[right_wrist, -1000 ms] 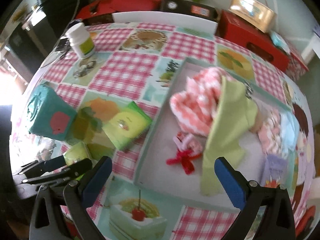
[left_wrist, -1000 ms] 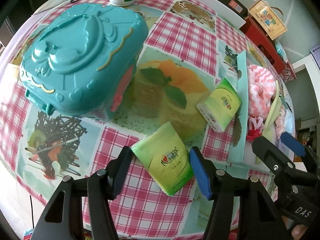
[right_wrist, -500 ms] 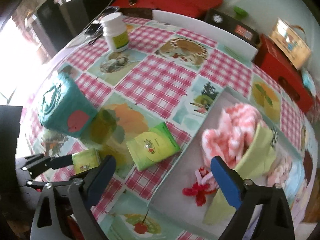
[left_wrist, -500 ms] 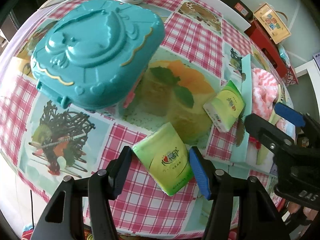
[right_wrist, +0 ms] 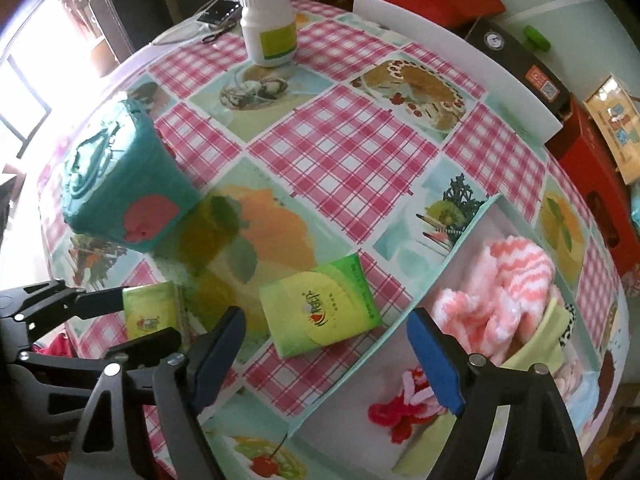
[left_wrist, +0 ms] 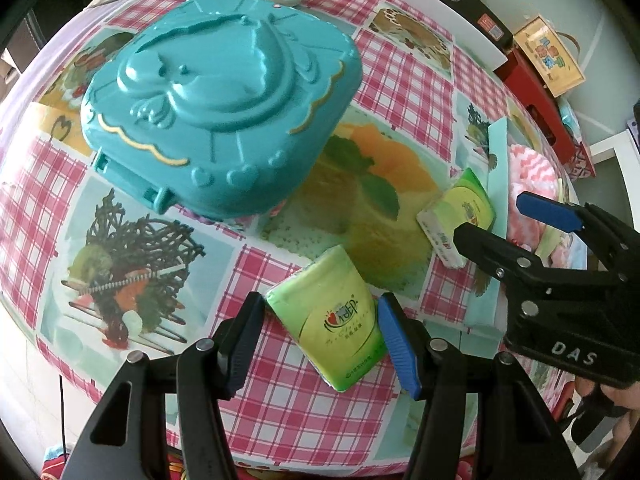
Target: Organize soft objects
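Note:
My left gripper is shut on a green tissue pack, which sits between its fingers low over the checked tablecloth; it also shows in the right wrist view. A second green tissue pack lies on the cloth beside the pale tray's rim; my open, empty right gripper hovers over it. In the left wrist view this pack lies just beyond the right gripper's fingers. The tray holds a pink-white fluffy cloth, a light green cloth and a red yarn bow.
A large teal plastic case stands left of the packs. A white bottle stands at the table's far side. Red boxes and a black box lie beyond the table's far edge.
The right gripper has swung left from over the tray to above the second tissue pack. The left gripper still holds its pack and has shifted slightly.

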Available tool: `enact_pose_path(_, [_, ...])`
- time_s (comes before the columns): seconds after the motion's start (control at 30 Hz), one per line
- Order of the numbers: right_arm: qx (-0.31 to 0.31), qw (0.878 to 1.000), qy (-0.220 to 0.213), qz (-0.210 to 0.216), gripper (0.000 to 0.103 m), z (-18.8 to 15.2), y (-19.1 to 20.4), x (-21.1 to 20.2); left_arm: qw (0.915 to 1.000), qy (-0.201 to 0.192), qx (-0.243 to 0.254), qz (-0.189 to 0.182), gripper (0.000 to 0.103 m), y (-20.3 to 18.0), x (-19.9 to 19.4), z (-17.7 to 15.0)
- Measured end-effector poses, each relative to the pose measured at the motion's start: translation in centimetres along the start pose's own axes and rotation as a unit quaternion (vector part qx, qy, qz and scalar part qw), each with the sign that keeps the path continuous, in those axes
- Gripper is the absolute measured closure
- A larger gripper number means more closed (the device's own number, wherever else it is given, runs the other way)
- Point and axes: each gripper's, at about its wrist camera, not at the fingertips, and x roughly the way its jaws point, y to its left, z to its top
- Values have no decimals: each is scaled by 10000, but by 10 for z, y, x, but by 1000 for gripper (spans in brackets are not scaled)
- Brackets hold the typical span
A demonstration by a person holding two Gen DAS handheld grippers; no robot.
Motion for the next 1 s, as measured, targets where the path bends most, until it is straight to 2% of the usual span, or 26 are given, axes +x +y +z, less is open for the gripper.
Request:
enact_pose_path(0.2, [-155,9996,222,-34,22,7,5,12,10000,-12,-33,1,43,8,-1,4])
enact_pose_path(0.73, [-344,9982,477,-103,27,8,20,30,10000,-11,-67,-66,43,12,-1,8])
enact_pose_path(1.0, [-556,9958,655,-331,27,10,29,41,9999,9,-50,-109,43,14,-1,10])
